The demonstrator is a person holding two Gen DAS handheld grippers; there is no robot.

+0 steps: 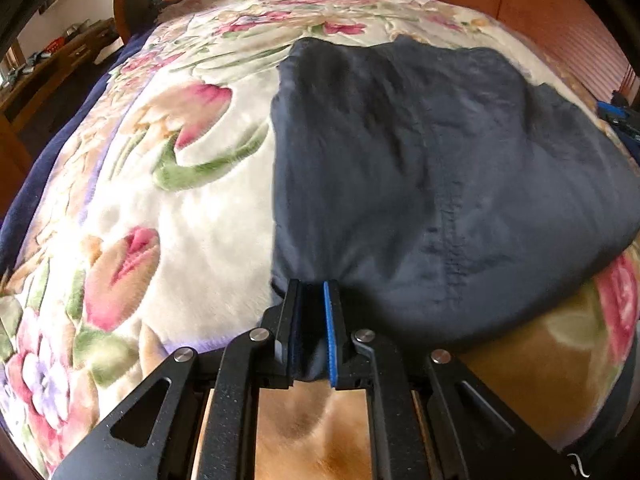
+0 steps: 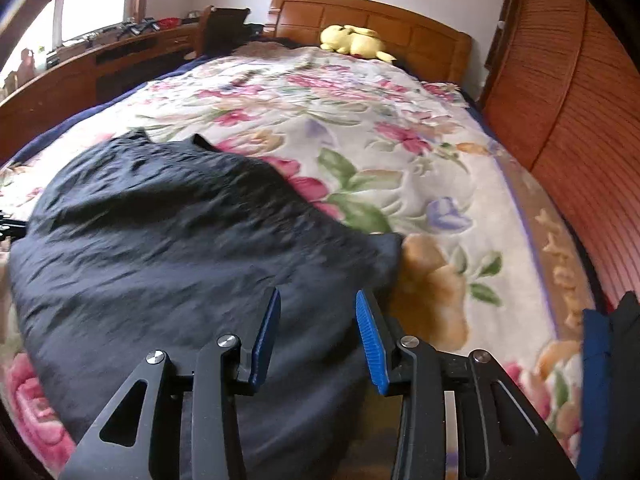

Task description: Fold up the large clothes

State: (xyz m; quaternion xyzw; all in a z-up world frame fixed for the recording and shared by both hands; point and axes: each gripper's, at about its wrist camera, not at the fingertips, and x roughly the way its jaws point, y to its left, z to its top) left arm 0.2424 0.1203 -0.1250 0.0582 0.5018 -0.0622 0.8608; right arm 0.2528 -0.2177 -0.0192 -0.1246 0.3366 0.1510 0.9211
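Cloth fills most of what I see: a big dark navy fleece garment (image 1: 420,168) lies spread on the cream plush blanket with pink and green flowers (image 1: 208,208) that covers the bed. My left tool (image 1: 312,292) is nearly closed, and it pinches the near corner of the dark garment; a fold of the cloth is bunched up between its two black fingers with blue pads (image 1: 330,332). From that corner the garment runs away from me and off to the right side of the left view. In the right view the same garment sits on the left part of the bed, bumpy and wrinkled, with its right edge resting on a pink flower. My right tool (image 2: 318,300) is partly open and holds nothing; I see the dark cloth through the gap, but the blue pads (image 2: 370,344) do not press on it. Far away, at the head of the bed, a yellow soft toy (image 2: 354,42) lies just in front of the brown wooden headboard (image 2: 420,28). A brown slatted wooden wall (image 2: 580,132) runs along the right side of the bed. On the left side there is a long wooden counter (image 2: 80,68) with small things on it that are too blurry for me to name.
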